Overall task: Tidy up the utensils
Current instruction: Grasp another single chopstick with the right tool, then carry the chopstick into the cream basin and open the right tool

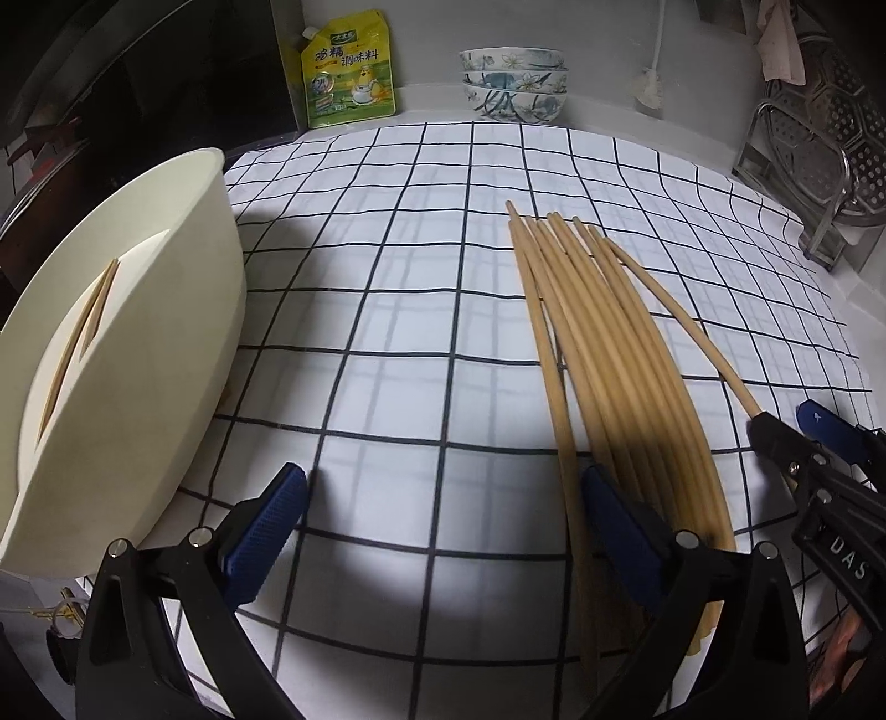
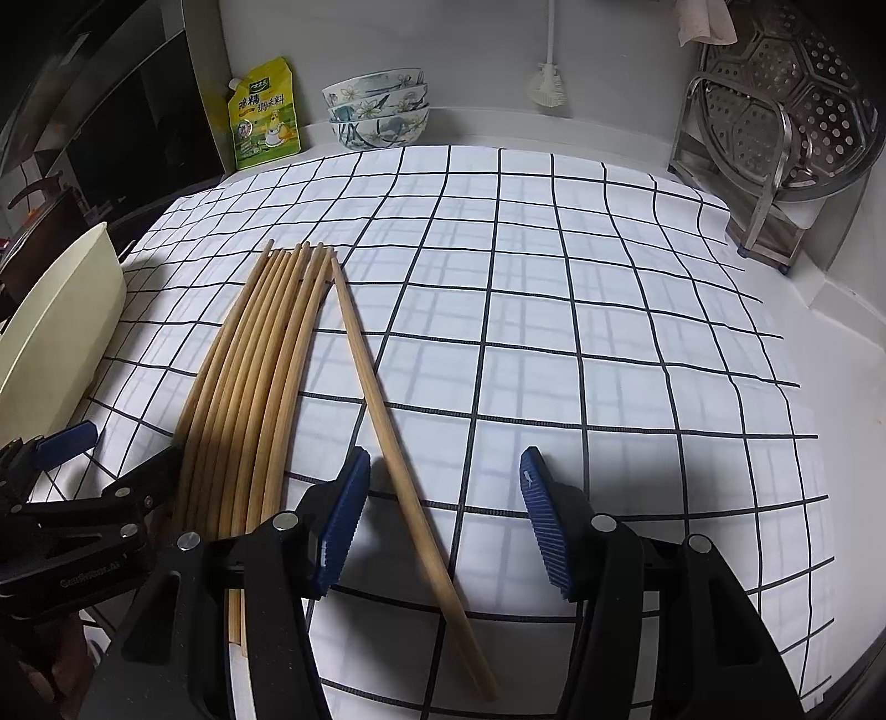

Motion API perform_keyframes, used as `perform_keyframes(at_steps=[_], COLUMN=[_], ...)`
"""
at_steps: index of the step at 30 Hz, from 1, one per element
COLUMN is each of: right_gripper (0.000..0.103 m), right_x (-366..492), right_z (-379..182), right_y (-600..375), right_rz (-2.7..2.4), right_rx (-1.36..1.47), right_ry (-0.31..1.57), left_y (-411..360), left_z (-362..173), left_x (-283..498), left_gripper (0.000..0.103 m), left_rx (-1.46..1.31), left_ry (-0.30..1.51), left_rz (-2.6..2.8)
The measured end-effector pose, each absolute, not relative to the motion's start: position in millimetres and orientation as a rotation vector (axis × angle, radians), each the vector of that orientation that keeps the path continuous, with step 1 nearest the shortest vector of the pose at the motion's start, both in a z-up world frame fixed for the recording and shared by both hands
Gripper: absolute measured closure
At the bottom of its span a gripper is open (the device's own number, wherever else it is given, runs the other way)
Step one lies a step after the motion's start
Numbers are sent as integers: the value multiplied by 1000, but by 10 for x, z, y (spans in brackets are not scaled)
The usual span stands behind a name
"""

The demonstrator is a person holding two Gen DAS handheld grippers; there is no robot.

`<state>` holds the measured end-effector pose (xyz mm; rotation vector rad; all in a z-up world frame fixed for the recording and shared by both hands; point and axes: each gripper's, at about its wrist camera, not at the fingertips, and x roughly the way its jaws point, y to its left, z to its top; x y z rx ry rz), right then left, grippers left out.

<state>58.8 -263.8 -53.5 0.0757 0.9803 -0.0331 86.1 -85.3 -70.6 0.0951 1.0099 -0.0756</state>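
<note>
Checked cloth [image 2: 554, 332] covers the counter; grey wall [image 2: 470, 44] behind.

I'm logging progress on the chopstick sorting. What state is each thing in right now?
Left gripper: open, empty, beside the bundle.
Right gripper: open, single chopstick lying between its jaws, not gripped.
Chopstick bundle: lying flat on the cloth.
Single chopstick: flat, angled away from the bundle.
Cream holder: two chopsticks inside.
Bowls: stacked upright.
Seasoning pouch: standing against the wall.
</note>
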Motion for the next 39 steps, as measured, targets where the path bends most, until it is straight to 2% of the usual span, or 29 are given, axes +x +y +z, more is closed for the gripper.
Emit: perform_keyframes(at_steps=[9,11,12,14,15,16,17,20,26,39], right_gripper=[49,49,54,69,85,93,94,97,97,97], right_x=[653,664,668,674,668,667,664,642,568,235], right_z=[-556,-560,-561,-554,-550,-548,-547,-537,-450,269], right_y=[-2593,-2566,-2540,-2496,-2455,-2425,-2397,-2415,-2530,-2144], right_rz=[-51,-41,-35,-10,10,21,24,46,49,152], right_rx=[33,25,17,5,-5,-12,-22,13,100,179], right_ry=[971,965,962,956,953,951,951,946,913,734], left_y=[-888,-912,-934,-975,-991,-1002,-1002,-992,-894,-373], left_z=[-705,-691,-678,-653,-643,-635,-629,-626,-562,316], left_x=[1033,1038,1032,1009,991,979,965,928,839,399], left_gripper=[8,20,25,47,53,65,77,96,95,95], left_rx=[79,76,78,76,83,86,77,73,70,44], left_ry=[1009,999,994,987,982,979,981,986,970,743], left_rz=[-76,-89,-97,-125,-128,-132,-143,-156,-148,-128])
